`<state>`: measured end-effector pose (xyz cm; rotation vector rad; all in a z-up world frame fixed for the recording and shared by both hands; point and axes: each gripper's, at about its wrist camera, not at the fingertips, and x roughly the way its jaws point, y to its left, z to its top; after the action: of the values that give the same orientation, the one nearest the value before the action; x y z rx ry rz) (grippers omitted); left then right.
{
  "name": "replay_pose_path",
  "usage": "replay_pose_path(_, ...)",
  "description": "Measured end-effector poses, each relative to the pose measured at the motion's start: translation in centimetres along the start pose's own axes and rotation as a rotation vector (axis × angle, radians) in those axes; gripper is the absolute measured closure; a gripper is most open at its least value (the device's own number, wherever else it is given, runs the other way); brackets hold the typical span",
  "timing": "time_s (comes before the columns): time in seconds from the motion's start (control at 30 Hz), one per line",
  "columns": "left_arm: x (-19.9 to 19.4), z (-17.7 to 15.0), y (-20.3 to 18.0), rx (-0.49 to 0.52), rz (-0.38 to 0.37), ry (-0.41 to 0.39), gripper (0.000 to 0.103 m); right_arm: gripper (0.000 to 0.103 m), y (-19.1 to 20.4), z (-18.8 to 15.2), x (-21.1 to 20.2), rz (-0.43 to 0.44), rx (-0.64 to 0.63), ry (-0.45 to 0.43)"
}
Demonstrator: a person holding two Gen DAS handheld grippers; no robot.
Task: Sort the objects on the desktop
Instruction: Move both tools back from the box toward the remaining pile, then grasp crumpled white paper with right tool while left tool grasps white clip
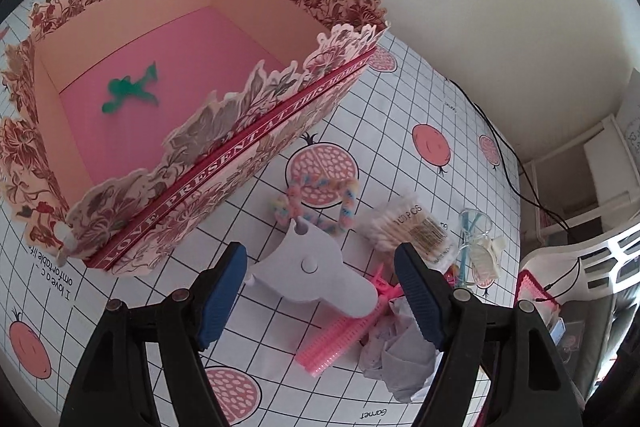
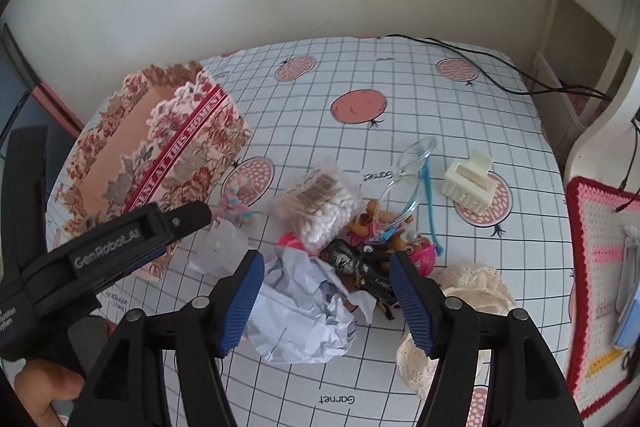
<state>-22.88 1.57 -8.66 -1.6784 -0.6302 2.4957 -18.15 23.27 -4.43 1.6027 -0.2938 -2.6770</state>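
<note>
A floral paper box (image 1: 224, 163) stands open at the left with a green figure (image 1: 130, 89) on its pink floor. My left gripper (image 1: 320, 291) is open, its blue pads either side of a flat white plastic piece (image 1: 312, 275) without touching it. Around it lie a pastel pipe cleaner (image 1: 320, 203), a cotton swab bag (image 1: 412, 231) and a pink comb (image 1: 340, 339). My right gripper (image 2: 326, 279) is open just above crumpled paper (image 2: 304, 319) and a dark doll (image 2: 360, 263).
Clear glasses (image 2: 408, 179), a cream hair claw (image 2: 472, 183), a pink ball doll (image 2: 416, 247) and a lace cloth (image 2: 472, 287) lie right of the pile. A black cable (image 2: 480, 67) crosses the far table edge. A crocheted mat (image 2: 600, 267) sits at the right.
</note>
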Motion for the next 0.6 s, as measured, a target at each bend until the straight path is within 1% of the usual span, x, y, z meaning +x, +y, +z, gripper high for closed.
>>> replay_pose_path(0.3, -0.2, 0.2, 1.0, -0.026, 0.008, 0.006, 0.026, 0.031, 1.6, -0.9, 0.9, 0.033, -0.077, 0.053)
replay_pose_path(0.47, -0.1, 0.4, 1.3, -0.034, 0.011, 0.009, 0.026, 0.03, 2.5, -1.6, 1.4, 0.023, -0.127, 0.077)
replay_pose_path(0.6, -0.1, 0.4, 1.4, -0.036, 0.01, 0.009, 0.026, 0.024, 2.8, -2.2, 2.3, 0.022, -0.154, 0.102)
